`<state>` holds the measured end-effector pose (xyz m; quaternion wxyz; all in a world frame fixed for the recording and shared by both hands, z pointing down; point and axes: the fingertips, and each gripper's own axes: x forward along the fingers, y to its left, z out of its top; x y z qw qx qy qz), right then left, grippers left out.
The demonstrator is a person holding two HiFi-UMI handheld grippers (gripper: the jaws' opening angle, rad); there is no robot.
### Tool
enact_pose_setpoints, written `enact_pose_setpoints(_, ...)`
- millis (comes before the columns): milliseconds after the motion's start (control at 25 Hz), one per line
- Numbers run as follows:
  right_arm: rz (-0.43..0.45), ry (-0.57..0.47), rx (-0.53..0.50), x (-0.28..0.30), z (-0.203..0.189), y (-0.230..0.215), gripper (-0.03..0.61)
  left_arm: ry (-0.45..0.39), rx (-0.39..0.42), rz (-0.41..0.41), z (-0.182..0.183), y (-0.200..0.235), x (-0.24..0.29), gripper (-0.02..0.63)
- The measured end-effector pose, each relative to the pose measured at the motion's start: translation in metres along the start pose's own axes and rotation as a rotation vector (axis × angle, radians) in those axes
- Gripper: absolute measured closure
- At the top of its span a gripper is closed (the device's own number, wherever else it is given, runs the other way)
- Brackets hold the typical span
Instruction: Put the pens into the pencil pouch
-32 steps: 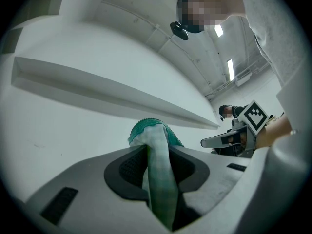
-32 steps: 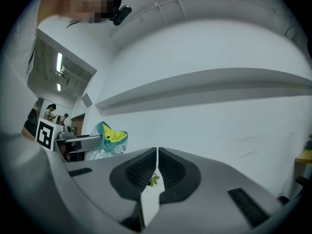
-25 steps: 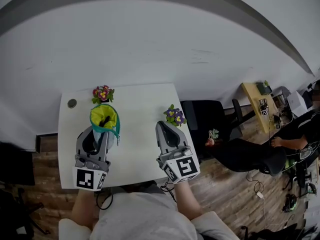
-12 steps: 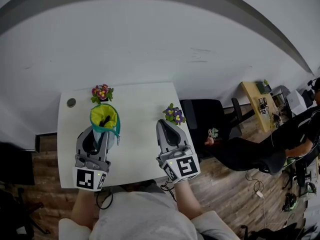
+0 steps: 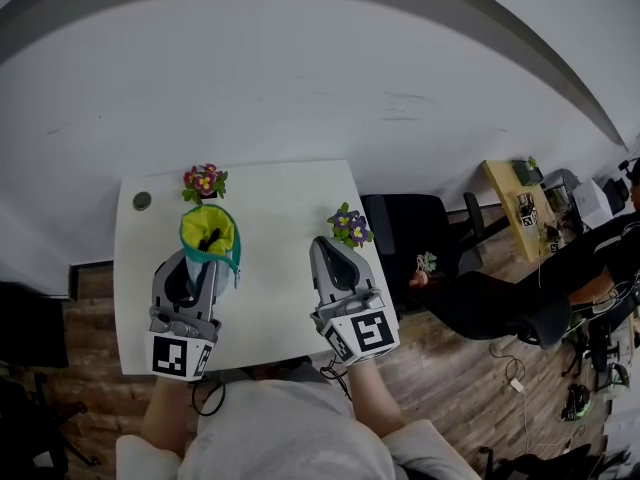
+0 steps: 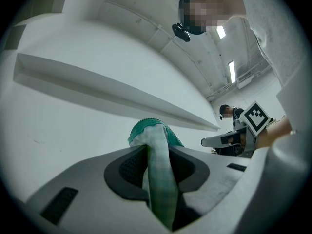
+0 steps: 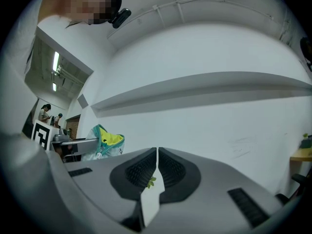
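The pencil pouch, teal with a yellow lining, is held with its mouth open above the white table. A small dark shape lies inside the mouth; I cannot tell what it is. My left gripper is shut on the pouch's near edge; in the left gripper view the checked fabric is pinched between the jaws of this gripper. My right gripper hovers level to the right, shut and empty. It sees the pouch off to its left. I see no loose pens on the table.
Two small flower pots stand on the table, one behind the pouch and one at the right edge just ahead of my right gripper. A small round disc lies at the far left corner. A black chair and a seated person are right of the table.
Neither gripper nor the pouch has moved. Only the person at the far right has shifted.
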<state>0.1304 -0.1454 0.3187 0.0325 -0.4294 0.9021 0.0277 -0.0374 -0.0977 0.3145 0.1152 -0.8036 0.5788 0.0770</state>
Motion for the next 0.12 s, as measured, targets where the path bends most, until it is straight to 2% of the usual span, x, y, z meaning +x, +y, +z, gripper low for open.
enact_pose_setpoints(120, 0.001, 0.000, 0.000, 0.0019, -0.0003, 0.0026, 0.546, 0.001, -0.005, 0.000, -0.0008, 0.0022, -0.0009, 0.491)
